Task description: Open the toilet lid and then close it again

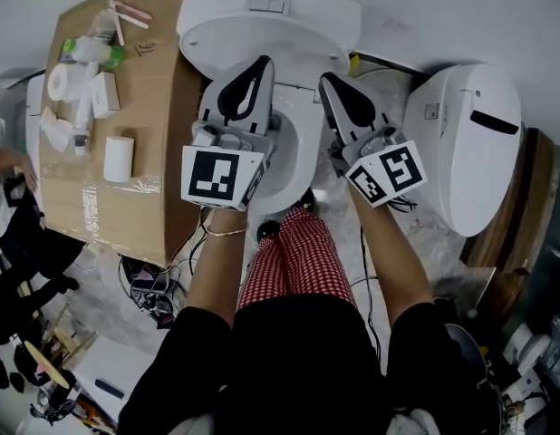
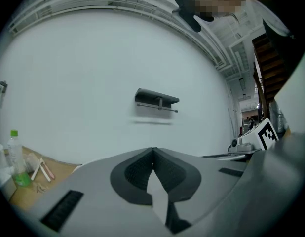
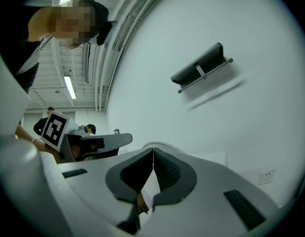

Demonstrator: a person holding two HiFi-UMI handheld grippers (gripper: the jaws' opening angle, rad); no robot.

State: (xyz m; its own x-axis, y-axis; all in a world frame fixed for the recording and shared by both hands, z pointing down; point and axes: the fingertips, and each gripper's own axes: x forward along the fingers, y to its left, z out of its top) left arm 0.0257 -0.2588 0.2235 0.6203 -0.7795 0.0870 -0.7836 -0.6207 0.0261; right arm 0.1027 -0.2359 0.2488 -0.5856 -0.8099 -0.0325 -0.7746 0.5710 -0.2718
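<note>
Grippers [image 1: 261,62] [image 1: 326,80], jaws together, over toilet [image 1: 303,48]

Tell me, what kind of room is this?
Likely a workshop or test lab, not a home bathroom: a white ceramic toilet stands beside a second white toilet, a big brown cardboard box, and tangled black cables.

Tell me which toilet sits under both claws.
The middle toilet, beside the cardboard box, with flush buttons on top; the other toilet stands clear to the right.
</note>
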